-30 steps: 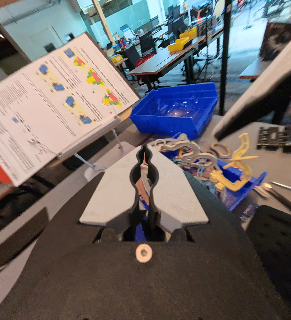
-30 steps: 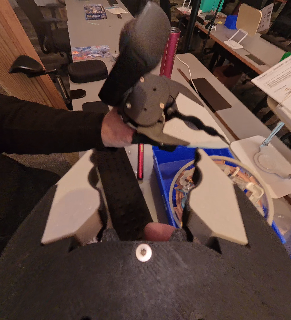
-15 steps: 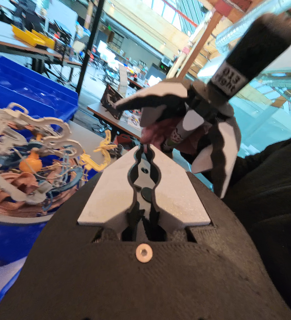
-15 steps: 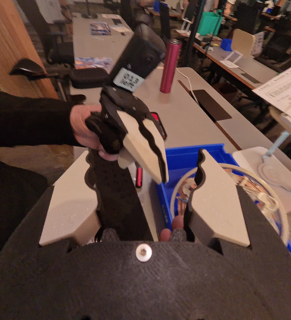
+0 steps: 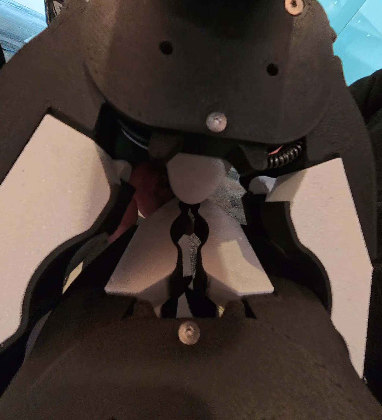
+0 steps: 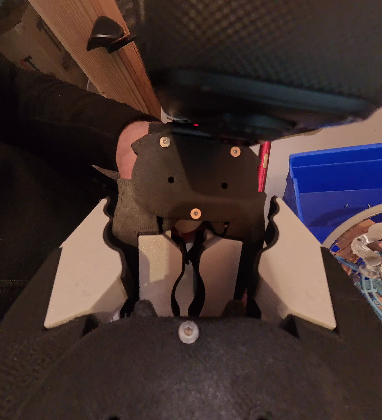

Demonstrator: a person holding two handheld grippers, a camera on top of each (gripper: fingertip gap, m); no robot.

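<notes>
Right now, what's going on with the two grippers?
A person holds both grippers nose to nose. The left gripper is shut, with nothing visible between its fingers, and sits inside the spread fingers of the right gripper, which is open around it. I cannot tell whether the two touch. A hand in a dark sleeve holds the left gripper. Off to the right are a blue bin and a round tray of small parts; neither gripper is on them.

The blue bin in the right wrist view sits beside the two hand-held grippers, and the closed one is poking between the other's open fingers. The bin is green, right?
Not green: the bin is blue, as the right wrist view shows. The rest holds: the shut left hand-held gripper sits between the fingers of the open right hand-held gripper.
</notes>
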